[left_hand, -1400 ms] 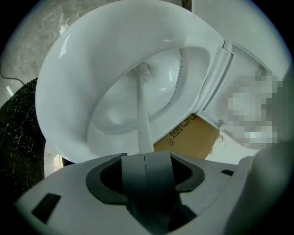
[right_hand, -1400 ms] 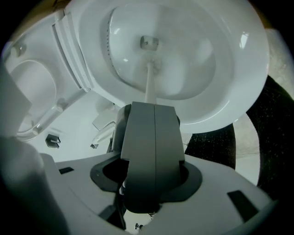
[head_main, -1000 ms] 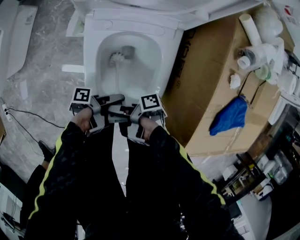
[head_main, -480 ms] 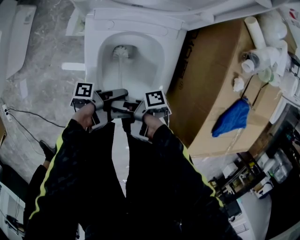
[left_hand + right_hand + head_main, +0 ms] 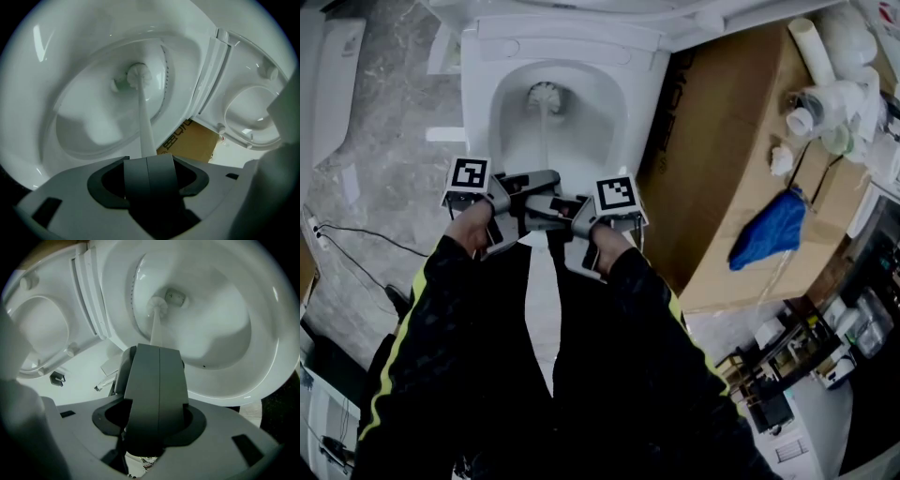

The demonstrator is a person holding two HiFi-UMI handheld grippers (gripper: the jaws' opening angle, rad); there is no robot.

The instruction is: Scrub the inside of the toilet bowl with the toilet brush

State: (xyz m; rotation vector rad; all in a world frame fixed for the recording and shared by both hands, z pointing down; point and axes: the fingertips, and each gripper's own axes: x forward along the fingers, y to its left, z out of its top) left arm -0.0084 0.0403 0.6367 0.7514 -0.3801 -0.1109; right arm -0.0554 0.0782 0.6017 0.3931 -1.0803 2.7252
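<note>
While left gripper [image 5: 546,178] and right gripper [image 5: 542,204] are clenching brush [image 5: 546,94] handle, shaft is pointing straight ahead, head sitting at far end of bowl [image 5: 492,112]; left nearer.

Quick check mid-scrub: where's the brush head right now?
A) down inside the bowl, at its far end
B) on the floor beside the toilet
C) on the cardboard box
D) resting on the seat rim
A: the head of the toilet brush sits down inside the toilet bowl at its far end, and both gripper views show it against the bowl's inner surface.
</note>
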